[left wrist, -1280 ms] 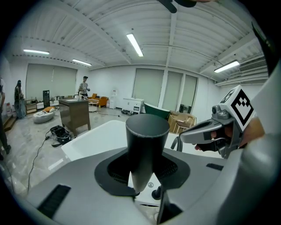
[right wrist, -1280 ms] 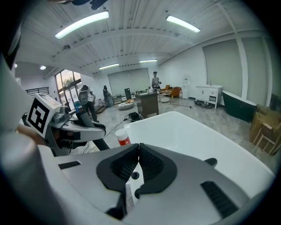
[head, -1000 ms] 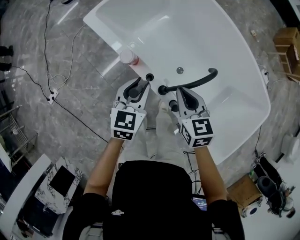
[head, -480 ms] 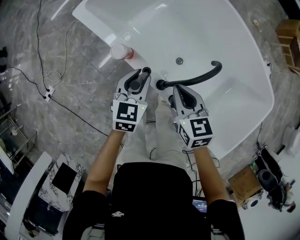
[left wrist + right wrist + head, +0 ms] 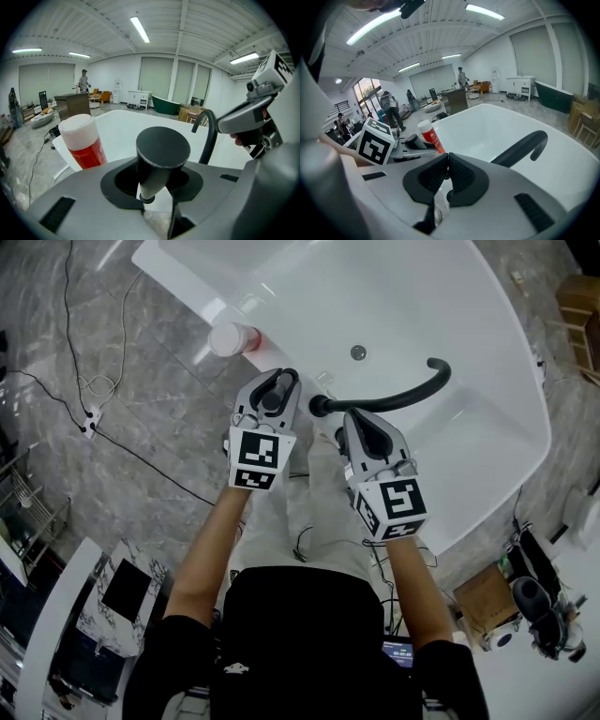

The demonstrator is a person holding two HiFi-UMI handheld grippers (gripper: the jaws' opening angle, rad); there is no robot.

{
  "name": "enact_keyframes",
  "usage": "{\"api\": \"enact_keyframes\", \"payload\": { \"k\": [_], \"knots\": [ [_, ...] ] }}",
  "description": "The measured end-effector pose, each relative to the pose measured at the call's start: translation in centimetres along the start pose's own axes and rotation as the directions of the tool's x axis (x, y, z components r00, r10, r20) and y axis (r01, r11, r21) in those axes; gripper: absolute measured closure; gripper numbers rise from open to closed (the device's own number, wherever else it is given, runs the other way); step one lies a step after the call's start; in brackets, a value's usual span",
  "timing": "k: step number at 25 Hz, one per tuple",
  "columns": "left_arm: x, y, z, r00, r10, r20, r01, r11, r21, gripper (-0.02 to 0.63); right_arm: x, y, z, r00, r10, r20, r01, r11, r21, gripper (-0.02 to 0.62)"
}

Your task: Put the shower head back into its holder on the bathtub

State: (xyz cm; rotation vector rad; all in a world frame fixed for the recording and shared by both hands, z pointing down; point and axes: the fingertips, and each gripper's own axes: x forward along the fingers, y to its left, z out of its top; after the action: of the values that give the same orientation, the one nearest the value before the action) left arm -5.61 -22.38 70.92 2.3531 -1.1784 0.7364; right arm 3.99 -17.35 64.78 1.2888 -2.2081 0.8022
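Note:
The black shower head (image 5: 289,378) stands upright, cone-shaped with a flat top (image 5: 161,150), and my left gripper (image 5: 284,383) is shut on its narrow lower part (image 5: 157,187). It hangs just over the near rim of the white bathtub (image 5: 487,493), left of the black curved faucet (image 5: 403,395) (image 5: 208,136). My right gripper (image 5: 350,420) sits beside the faucet base, its ribbed pads meeting with nothing seen between them (image 5: 447,161). I cannot make out the holder on the rim.
A red can with a white cap (image 5: 230,338) (image 5: 84,140) stands on the rim left of the shower head. The drain (image 5: 357,352) lies in the tub floor. Cables and a power strip (image 5: 86,423) lie on the marble floor at left. Wooden boxes (image 5: 577,301) stand far right.
Both grippers have sunk toward the tub rim, the left more than the right, with the shower head still in the left one. The can now sits closer to the left gripper.

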Motion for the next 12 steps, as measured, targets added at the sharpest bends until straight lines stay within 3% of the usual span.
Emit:
{"api": "enact_keyframes", "payload": {
  "k": [12],
  "knots": [
    [2.1,-1.1,-3.1,0.998,0.016,-0.056,-0.014,1.000,0.019,0.477,0.9,-0.6,-1.2,1.000,0.016,-0.016,-0.016,1.000,0.009,0.575]
  ]
}}
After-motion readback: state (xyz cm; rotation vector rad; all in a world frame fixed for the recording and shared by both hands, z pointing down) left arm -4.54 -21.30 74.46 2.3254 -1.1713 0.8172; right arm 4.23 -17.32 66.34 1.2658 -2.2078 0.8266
